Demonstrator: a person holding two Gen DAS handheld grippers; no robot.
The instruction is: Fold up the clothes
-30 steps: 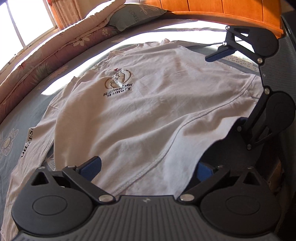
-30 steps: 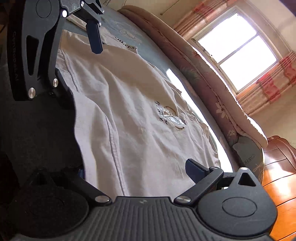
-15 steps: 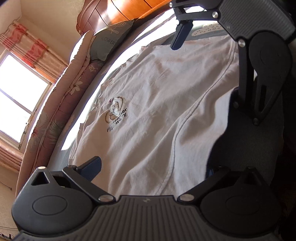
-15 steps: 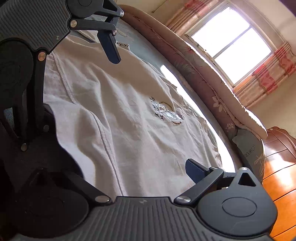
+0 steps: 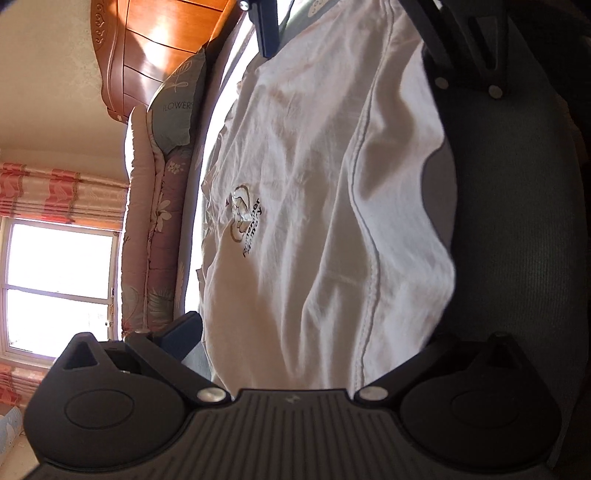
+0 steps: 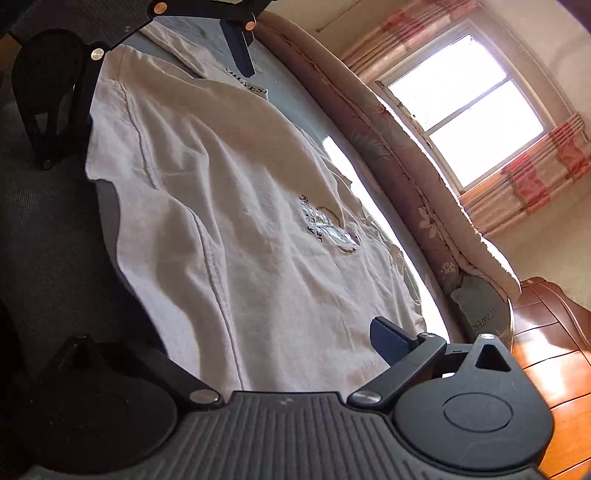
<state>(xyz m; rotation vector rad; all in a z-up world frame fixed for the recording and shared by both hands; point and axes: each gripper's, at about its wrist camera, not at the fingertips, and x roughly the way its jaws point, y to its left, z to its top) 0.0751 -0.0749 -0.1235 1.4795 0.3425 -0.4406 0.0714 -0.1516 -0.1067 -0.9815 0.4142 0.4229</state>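
Observation:
A white T-shirt point(image 5: 314, 192) with a "Remember Memory" print point(image 5: 245, 225) lies spread flat on the bed, also seen in the right wrist view point(image 6: 236, 206). My left gripper point(image 5: 314, 332) is open wide at the shirt's hem edge, one blue fingertip point(image 5: 184, 332) showing and the other lost in shadow. My right gripper point(image 6: 251, 343) is open too, straddling the same hem further along. Each gripper shows at the top of the other's view: the right gripper point(image 5: 267, 33) and the left gripper point(image 6: 240, 51). Nothing is clamped.
A rolled floral quilt point(image 6: 399, 177) runs along the far side of the bed, with a grey pillow point(image 5: 177, 107) and an orange wooden headboard point(image 5: 155, 48) at one end. A bright window point(image 6: 461, 107) with pink curtains is beyond. Dark shadowed fabric point(image 5: 517, 240) lies beside the hem.
Both grippers have rolled and tilted, so the bed now looks turned on its side in the left view. They sit closer to the hem, still open.

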